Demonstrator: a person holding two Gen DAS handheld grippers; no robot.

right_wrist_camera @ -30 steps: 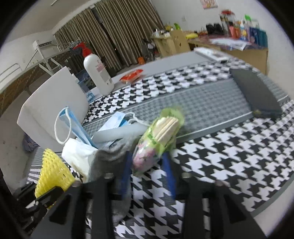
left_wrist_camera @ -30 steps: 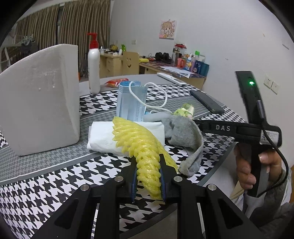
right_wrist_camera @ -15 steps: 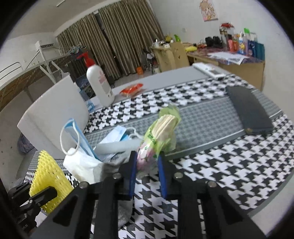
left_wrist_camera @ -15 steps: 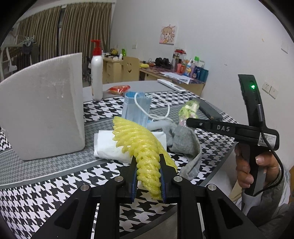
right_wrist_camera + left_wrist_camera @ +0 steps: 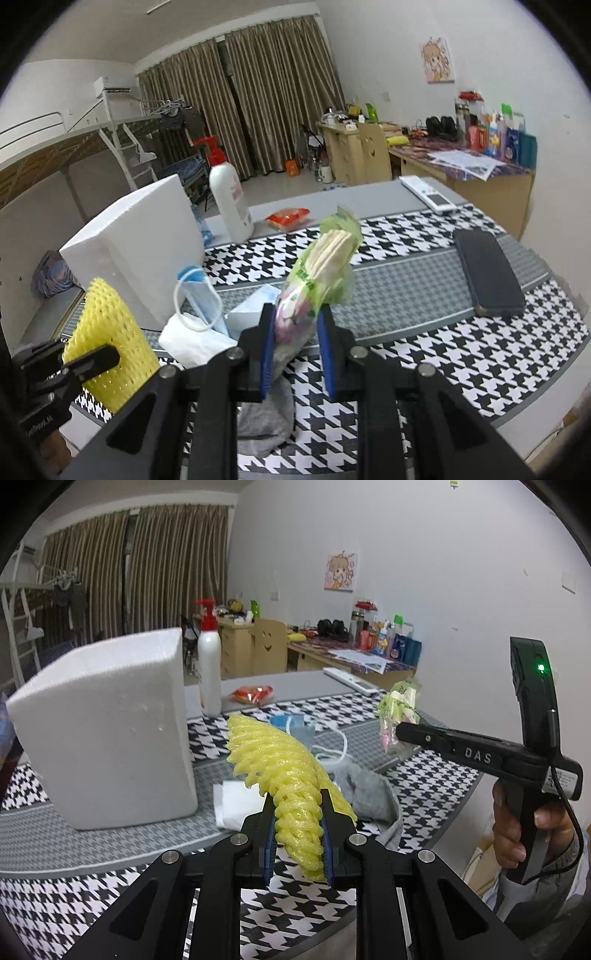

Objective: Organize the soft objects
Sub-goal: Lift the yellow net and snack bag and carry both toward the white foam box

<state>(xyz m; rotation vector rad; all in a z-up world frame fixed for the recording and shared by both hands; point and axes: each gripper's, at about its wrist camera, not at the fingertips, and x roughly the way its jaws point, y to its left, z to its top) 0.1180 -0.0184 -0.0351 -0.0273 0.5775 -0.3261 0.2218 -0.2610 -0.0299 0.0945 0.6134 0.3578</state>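
- Left gripper (image 5: 298, 843): jaws narrowed onto the lower end of the yellow foam net sleeve (image 5: 280, 764), which is held clear above the near edge of the table (image 5: 92, 853). The foam is squeezed only at its tip; the long free end leans forward and could sag or slide out if the hand tilts.
- Right gripper (image 5: 297, 349): jaws have just been closing and now pinch the bottom of the green packet (image 5: 319, 273), held up over the near-right part of the table. Slick film gripped at one end is likely to slip or swing.
- Remaining heap near the near edge: grey sock (image 5: 266, 417), white tissue (image 5: 188, 339) and blue face mask (image 5: 201, 299). The mask's ear loop stands up close to the right gripper and could snag on a finger.
- The sock drapes at the table's near edge; a brush from either tool may knock it off.
- Surface: round table under a houndstooth cloth with grey bands; white foam block (image 5: 107, 731) at the left, pump bottle (image 5: 229, 201) toward the far edge, dark case (image 5: 487, 273) at the right.
- Room: brown curtains, desk with clutter, bunk frame, white walls.
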